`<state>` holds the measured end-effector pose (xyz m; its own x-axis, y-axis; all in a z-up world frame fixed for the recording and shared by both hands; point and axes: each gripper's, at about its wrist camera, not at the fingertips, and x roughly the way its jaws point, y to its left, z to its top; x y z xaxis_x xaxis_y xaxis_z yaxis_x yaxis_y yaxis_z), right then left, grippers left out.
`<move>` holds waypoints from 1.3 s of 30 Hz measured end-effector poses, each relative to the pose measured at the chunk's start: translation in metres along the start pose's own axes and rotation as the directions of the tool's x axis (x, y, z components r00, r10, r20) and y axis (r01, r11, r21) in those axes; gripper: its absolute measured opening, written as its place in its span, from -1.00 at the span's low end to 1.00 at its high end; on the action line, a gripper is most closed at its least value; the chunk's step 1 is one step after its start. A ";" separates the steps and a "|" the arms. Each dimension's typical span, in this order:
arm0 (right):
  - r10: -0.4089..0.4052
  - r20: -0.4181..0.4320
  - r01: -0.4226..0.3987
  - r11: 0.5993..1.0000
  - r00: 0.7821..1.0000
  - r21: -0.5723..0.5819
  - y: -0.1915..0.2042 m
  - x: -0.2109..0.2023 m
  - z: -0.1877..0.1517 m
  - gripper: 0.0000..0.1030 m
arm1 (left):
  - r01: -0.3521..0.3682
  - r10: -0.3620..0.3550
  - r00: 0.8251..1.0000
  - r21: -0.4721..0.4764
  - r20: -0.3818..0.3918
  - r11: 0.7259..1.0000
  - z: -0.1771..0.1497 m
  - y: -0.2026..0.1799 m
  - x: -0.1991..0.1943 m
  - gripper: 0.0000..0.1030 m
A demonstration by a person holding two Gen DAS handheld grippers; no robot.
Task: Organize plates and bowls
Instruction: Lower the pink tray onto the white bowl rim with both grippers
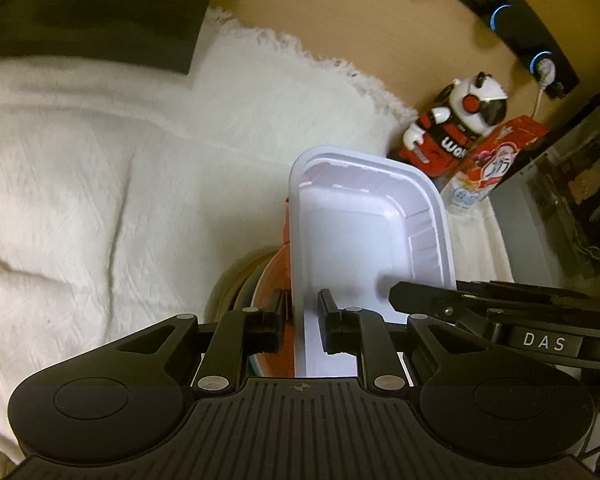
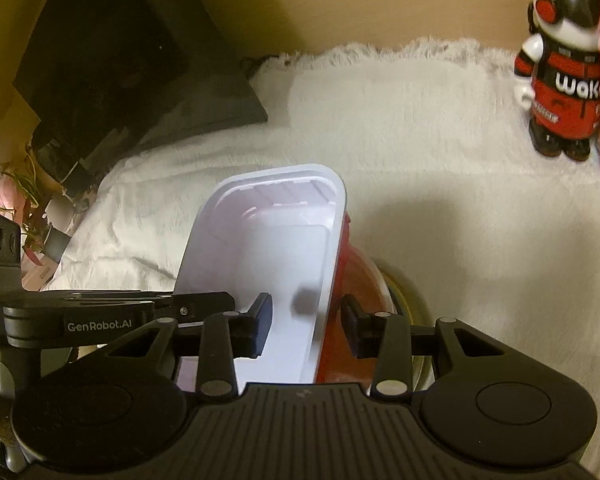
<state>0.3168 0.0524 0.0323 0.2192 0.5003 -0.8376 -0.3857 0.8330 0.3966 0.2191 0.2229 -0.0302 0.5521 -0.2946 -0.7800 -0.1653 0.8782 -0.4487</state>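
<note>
White tray: a long white tray (image 1: 364, 224) is held up by both grippers, one on each long side; it sits over a red bowl (image 1: 270, 280)
Left gripper: the left gripper (image 1: 300, 312) has its jaws nearly pressed together, pinching the tray's left wall
Right gripper: the right gripper (image 2: 306, 316) has its jaws a little wider, one inside the tray and one outside, around the tray's right wall; they look to be pinching it, but the picture is not sharp enough to be sure
Stack below: under the red bowl (image 2: 356, 280) there are more round dishes (image 1: 240, 284), piled up on the white cloth (image 1: 100, 200) that covers the worktop
Done so far: the round dishes look gathered into one pile, with the tray on top or just above it
Still to do: the tray looks not yet let go; whether it rests on the bowl or hangs above it cannot be told
Nearby: a toy robot (image 1: 456, 128) and a red box (image 1: 500, 152) stand at the back, well apart from the pile
</note>
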 end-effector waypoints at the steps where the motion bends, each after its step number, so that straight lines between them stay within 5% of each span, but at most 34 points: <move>1: -0.003 0.013 0.003 1.000 1.000 -0.005 0.001 -0.003 0.000 -0.25 | 0.002 -0.002 1.000 0.001 0.003 1.000 0.001 -0.001 -0.001 -0.64; 12: 0.016 -0.042 -0.014 0.999 0.999 0.039 -0.009 0.011 -0.011 -0.26 | 0.011 -0.012 0.999 -0.025 -0.036 1.000 -0.005 0.006 0.013 -0.64; 27: -0.027 -0.012 0.027 0.998 1.000 0.060 -0.013 0.018 -0.008 -0.27 | 0.037 -0.037 0.999 -0.062 0.003 0.997 0.007 0.012 0.010 -0.65; 39: -0.047 -0.014 0.048 0.997 0.999 0.061 -0.006 0.017 -0.006 -0.28 | 0.014 -0.014 1.000 0.016 -0.027 1.000 0.009 0.004 0.013 -0.65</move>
<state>0.3180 0.0545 0.0131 0.2246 0.4570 -0.8607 -0.3192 0.8690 0.3781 0.2326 0.2261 -0.0379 0.5321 -0.3168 -0.7852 -0.1444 0.8798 -0.4529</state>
